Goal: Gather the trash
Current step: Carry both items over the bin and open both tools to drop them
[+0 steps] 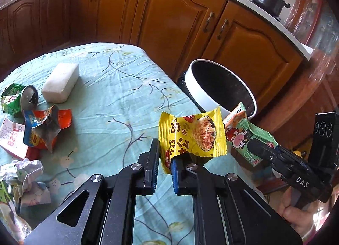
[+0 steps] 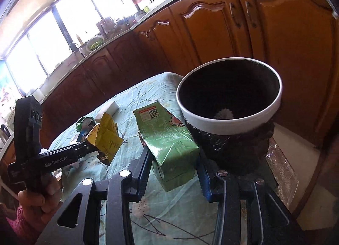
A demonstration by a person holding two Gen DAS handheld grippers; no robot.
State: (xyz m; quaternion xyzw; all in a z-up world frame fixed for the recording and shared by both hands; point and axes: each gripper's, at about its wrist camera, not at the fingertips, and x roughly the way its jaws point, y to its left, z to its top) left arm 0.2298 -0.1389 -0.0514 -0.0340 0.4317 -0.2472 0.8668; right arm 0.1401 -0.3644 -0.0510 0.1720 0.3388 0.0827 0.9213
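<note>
At the table's right edge: both grippers hang just short of the trash bin point(image 2: 229, 105).
Left gripper point(image 1: 163, 165): pinching the yellow snack wrapper point(image 1: 191, 137) by its lower corner.
Right gripper point(image 2: 172, 167): clamped on the green drink carton point(image 2: 169, 145).
Handling: wrapper is light, floppy, slick – hold near an edge; carton looks creased, semi-stiff, best gripped across its flat sides.
Hard to see: the bin's dark inside – only something pale at the bottom.
Left on the tablecloth point(image 1: 110, 100): crushed can point(image 1: 29, 97), crumpled paper point(image 1: 25, 173).

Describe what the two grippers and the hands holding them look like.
Both are black metal hand-held grippers with blue finger pads and silver round bolts. The left hand-held gripper reads "GenRobot.AI" in white; the right hand-held gripper reads "DAS". The left hand is bare, with a pink knitted cuff.
</note>
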